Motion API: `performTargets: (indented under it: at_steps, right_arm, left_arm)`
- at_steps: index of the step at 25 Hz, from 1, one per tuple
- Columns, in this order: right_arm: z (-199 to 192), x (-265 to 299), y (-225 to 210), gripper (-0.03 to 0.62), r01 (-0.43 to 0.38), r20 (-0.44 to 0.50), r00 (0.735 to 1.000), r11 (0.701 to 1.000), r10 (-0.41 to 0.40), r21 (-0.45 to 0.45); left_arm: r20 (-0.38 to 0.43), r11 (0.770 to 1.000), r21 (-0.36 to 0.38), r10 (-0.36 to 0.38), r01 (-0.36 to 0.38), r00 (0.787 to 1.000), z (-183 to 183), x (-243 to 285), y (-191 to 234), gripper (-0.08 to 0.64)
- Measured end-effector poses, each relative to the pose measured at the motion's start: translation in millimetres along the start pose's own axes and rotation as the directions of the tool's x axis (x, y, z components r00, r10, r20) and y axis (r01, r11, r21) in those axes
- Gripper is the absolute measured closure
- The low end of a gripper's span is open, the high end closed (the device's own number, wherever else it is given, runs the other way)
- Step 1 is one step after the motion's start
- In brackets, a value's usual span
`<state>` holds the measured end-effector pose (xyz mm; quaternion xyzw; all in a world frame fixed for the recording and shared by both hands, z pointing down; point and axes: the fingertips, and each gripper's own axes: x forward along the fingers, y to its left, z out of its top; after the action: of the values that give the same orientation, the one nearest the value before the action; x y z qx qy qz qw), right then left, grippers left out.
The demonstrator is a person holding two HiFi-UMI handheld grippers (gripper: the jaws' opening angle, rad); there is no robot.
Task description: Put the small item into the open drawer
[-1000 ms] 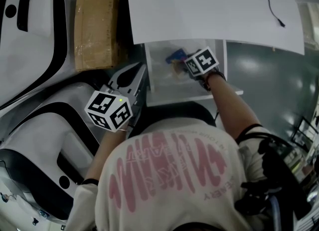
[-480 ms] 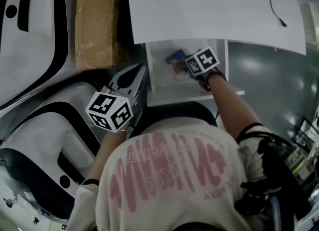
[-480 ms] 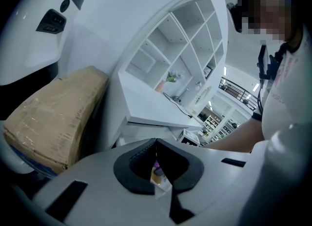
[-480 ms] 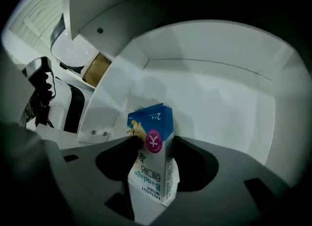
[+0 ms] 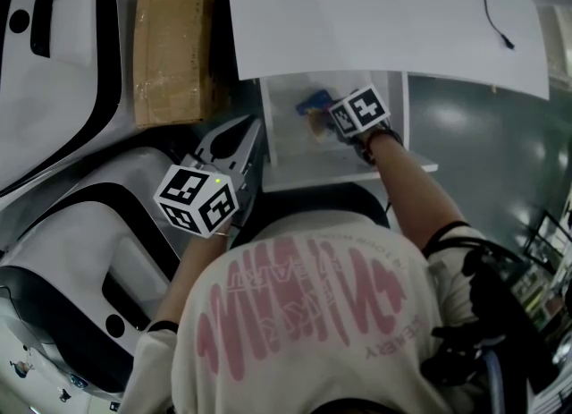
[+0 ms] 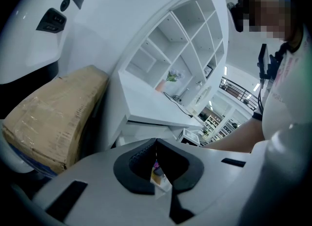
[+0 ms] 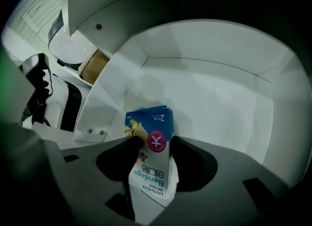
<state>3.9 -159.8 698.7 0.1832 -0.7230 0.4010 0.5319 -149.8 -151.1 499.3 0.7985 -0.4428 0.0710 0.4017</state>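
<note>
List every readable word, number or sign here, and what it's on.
"Bandage": on the bandage box clamped in the right gripper, printed upside down.
"HYNAUT": same box, just under that word.
"2": on the box's blue end; the small characters beside it are unreadable.
Pink round sign on the box: a symbol, no legible letters.
Shirt: pink lettering, too distorted to read.
Marker cubes: patterns only.

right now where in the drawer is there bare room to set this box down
The drawer floor is bare ahead and right of the box, up to the back and right walls. Tightest is the left side, where the box in the right gripper is near the wall.
</note>
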Motion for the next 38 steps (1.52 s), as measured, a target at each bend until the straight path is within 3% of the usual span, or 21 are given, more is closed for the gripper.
performTargets:
  at_steps: [8, 13, 15, 22, 24, 26, 30, 33, 36, 38]
  right_arm:
    - [-2, -2, 2, 0.357, -0.017, -0.015, 1.000, 1.000, 0.017, 0.004]
    - [-3, -14, 3, 0.360, -0.009, -0.006, 1.000, 1.000, 0.009, -0.023]
    - [-2, -23, 4, 0.362, -0.007, -0.003, 1.000, 1.000, 0.007, -0.025]
    - [1, -74, 5, 0.405, 0.118, 0.051, 0.992, 0.991, -0.115, -0.064]
    - [1, -91, 1, 0.460, 0.185, 0.085, 0.980, 0.981, -0.181, -0.049]
    - [11, -107, 0, 0.474, 0.217, 0.150, 0.966, 0.976, -0.210, -0.028]
    - [4, -130, 8, 0.500, 0.211, 0.193, 0.956, 0.975, -0.220, 0.063]
    - [6, -150, 23, 0.528, 0.160, 0.289, 0.938, 0.980, -0.189, 0.121]
    - [14, -180, 33, 0.528, 0.110, 0.416, 0.892, 0.978, -0.175, 0.175]
    - [19, -208, 38, 0.528, 0.094, 0.507, 0.843, 0.977, -0.180, 0.191]
  left_arm:
    - [-0.008, 1.000, 0.020, -0.009, 0.009, 1.000, 2, 4, -5, 0.531]
    - [-0.027, 0.999, -0.038, 0.023, -0.024, 0.999, -10, -1, 4, 0.531]
    - [-0.049, 0.999, -0.026, 0.036, -0.037, 0.998, -15, -4, 5, 0.531]
    - [-0.077, 0.999, 0.022, 0.028, -0.027, 0.997, -8, -8, -9, 0.531]
    - [-0.073, 0.999, 0.048, 0.018, -0.014, 0.997, 0, -6, -17, 0.531]
    - [-0.062, 0.997, 0.080, 0.003, 0.002, 0.998, 12, -1, -24, 0.531]
    - [-0.045, 0.992, 0.125, -0.020, 0.025, 0.999, 23, 4, -45, 0.531]
    - [-0.030, 0.991, 0.133, -0.024, 0.028, 0.999, 25, 3, -62, 0.531]
    - [0.004, 0.992, 0.128, 0.004, -0.005, 1.000, 25, 1, -76, 0.531]
    - [0.044, 0.991, 0.126, 0.034, -0.039, 0.998, 27, -2, -86, 0.531]
